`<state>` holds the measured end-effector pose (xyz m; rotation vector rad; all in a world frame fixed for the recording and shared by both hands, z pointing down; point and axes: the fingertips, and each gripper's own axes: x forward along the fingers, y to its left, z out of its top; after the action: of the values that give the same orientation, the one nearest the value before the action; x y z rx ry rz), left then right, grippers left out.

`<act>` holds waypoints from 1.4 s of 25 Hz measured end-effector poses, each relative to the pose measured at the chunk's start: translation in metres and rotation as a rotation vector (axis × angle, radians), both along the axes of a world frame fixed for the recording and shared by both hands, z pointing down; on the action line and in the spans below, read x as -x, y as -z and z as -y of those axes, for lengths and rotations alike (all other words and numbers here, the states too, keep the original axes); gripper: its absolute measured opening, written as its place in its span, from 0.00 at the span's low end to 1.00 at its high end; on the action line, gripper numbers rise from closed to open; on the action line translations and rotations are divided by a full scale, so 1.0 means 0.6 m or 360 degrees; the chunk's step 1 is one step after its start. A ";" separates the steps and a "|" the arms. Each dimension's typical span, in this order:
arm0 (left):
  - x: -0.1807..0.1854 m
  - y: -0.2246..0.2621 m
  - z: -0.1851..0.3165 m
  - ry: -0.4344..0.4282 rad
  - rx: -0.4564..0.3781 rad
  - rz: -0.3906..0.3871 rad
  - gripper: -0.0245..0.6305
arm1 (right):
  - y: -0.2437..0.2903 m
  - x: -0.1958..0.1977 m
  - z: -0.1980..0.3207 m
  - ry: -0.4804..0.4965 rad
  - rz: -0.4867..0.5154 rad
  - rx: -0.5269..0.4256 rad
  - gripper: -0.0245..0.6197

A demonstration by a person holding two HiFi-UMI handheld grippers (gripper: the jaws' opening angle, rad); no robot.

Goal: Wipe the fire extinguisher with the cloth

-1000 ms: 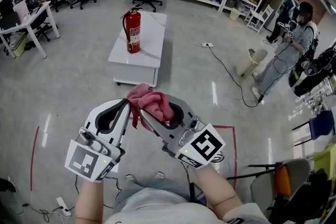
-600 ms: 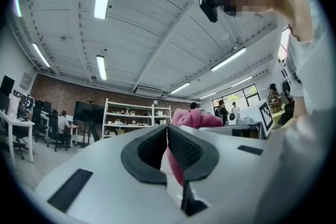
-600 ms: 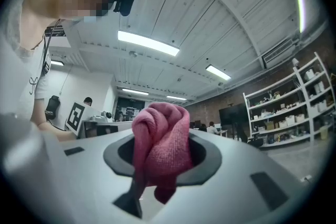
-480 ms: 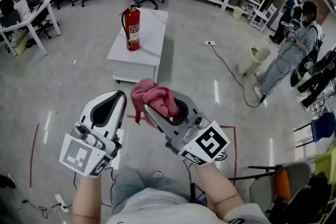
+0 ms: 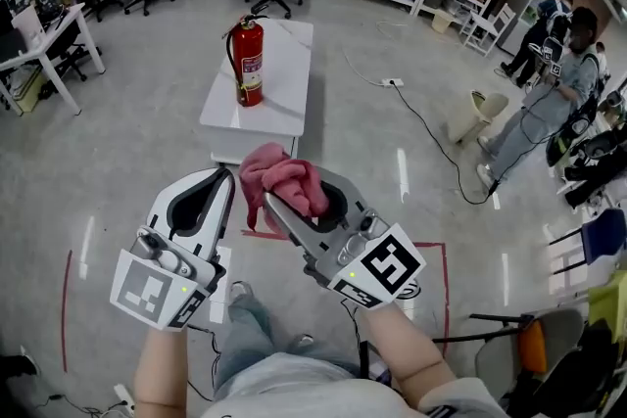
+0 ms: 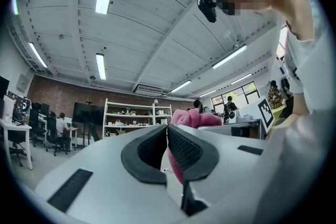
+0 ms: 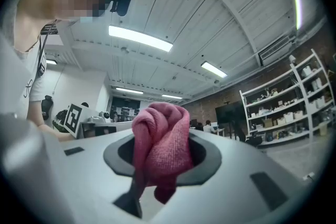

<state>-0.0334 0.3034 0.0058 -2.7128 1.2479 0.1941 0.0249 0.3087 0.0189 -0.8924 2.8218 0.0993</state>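
Right tool (image 5: pixel 277 198) pinches cloth (image 5: pixel 290 177); left tool (image 5: pixel 228 174) pressed together. Only head view shows extinguisher (image 5: pixel 249 64) ahead on counter (image 5: pixel 286 103).

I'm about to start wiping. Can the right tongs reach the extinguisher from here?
Probably not yet. The right tongs, shut on the cloth, are well short of the extinguisher, which stands on the table across open floor. Nothing blocks the way; stepping forward should do.
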 end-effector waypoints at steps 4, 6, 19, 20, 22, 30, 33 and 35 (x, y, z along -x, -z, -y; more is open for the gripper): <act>0.062 0.011 0.100 -0.0064 -0.0015 0.0008 0.06 | 0.011 0.067 0.097 -0.0056 0.0004 -0.0010 0.27; 0.094 0.023 0.150 -0.0103 -0.0033 0.0029 0.06 | 0.021 0.103 0.147 -0.0087 0.0016 -0.0020 0.27; 0.158 0.015 0.359 -0.0249 -0.0009 0.0006 0.06 | 0.024 0.164 0.351 -0.0253 -0.0029 0.0010 0.27; 0.156 0.013 0.373 -0.0246 -0.0009 0.0006 0.06 | 0.022 0.162 0.366 -0.0249 -0.0028 0.0011 0.27; 0.152 0.011 0.402 -0.0227 -0.0010 0.0002 0.06 | 0.019 0.157 0.398 -0.0230 -0.0030 0.0010 0.27; 0.086 0.009 0.550 -0.0043 0.0008 -0.0022 0.06 | 0.019 0.088 0.558 -0.0077 -0.0066 -0.0012 0.27; 0.048 0.004 0.611 0.0046 0.0003 -0.0038 0.06 | 0.015 0.049 0.624 -0.0002 -0.0092 -0.0024 0.27; 0.021 -0.006 0.644 0.0099 -0.0006 -0.0051 0.06 | 0.001 0.020 0.663 0.0039 -0.0106 -0.0023 0.27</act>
<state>-0.0457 -0.0831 0.0096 -2.6733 1.3371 0.2330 0.0130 -0.0889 0.0183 -0.8672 2.8883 0.1488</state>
